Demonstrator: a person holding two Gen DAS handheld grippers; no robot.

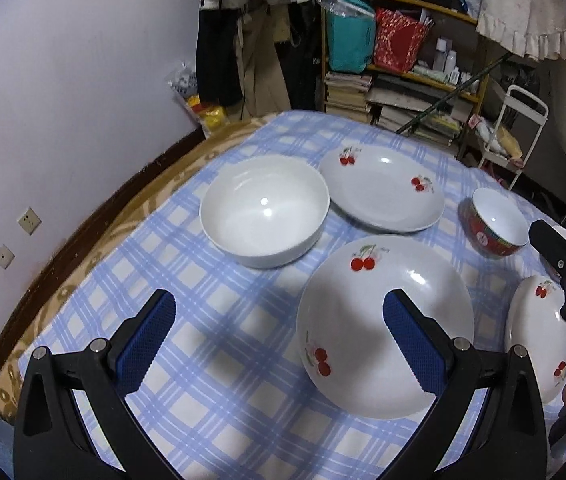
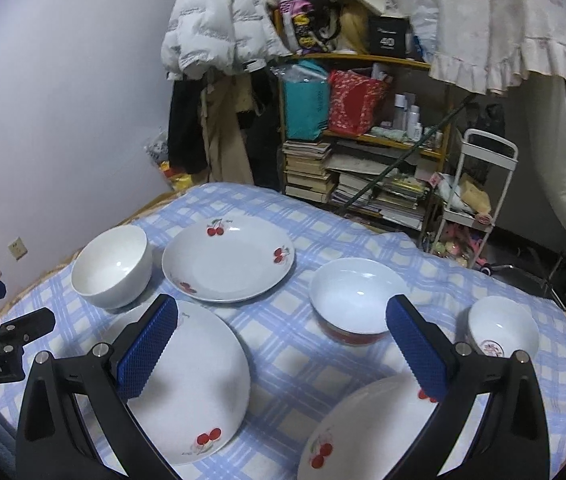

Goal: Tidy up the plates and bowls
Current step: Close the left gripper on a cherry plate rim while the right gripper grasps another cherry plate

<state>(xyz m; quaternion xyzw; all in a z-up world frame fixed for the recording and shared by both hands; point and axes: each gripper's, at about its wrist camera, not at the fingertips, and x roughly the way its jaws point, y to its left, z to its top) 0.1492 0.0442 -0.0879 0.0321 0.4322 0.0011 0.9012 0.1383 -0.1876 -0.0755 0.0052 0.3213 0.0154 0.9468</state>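
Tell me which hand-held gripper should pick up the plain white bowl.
Left. The left hand-held gripper is open and nearer the plain white bowl; the right hand-held gripper sits further off, over the cherry plates.

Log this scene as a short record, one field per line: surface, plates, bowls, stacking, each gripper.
surface: blue checked cloth
plates: three cherry-print plates, far plate, near-left plate, near-right plate
bowls: plain white bowl, red-sided bowl, small white bowl
stacking: none yet; every dish lies apart
left gripper: open, empty, above the cloth
right gripper: open, empty, between the two near plates
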